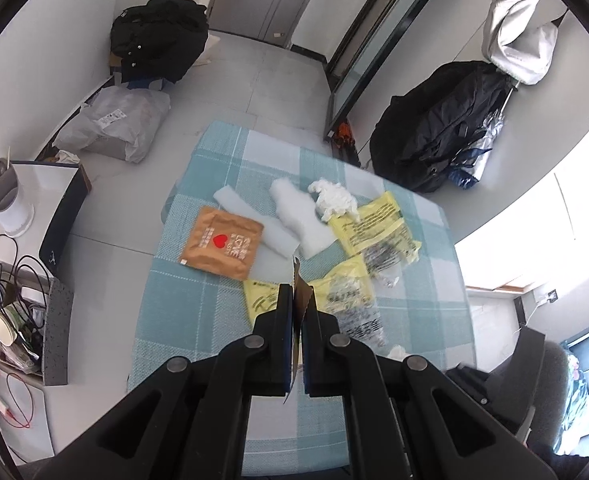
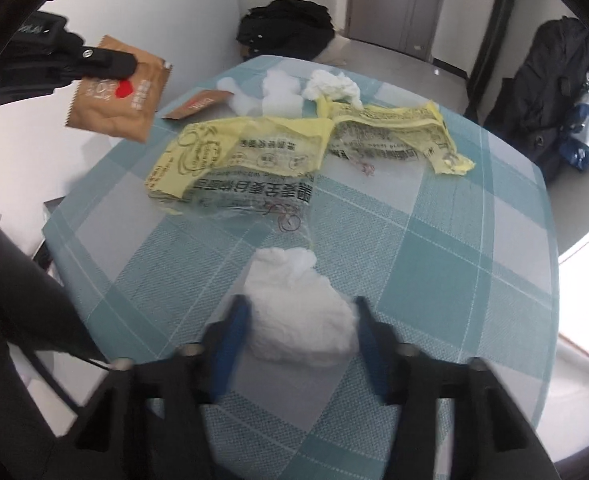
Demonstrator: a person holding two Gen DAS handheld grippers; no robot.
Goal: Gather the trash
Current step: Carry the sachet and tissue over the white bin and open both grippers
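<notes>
My left gripper (image 1: 296, 300) is shut on a brown snack packet with a red heart, seen edge-on (image 1: 297, 280) in its own view and held in the air left of the table in the right wrist view (image 2: 114, 96). A second brown packet (image 1: 222, 242) lies on the checked tablecloth (image 1: 214, 320). My right gripper (image 2: 298, 312) is open, its fingers on either side of a white tissue wad (image 2: 298, 312) on the cloth. Yellow printed plastic bags (image 2: 254, 148), white foam pieces (image 1: 298, 216) and a crumpled tissue (image 1: 334, 200) lie further back.
A side cabinet (image 1: 34, 208) with a grey holder, cables and cups stands left of the table. Bags (image 1: 114, 124) and black clothing (image 1: 158, 36) lie on the floor beyond. A dark coat (image 1: 442, 128) hangs at the right wall.
</notes>
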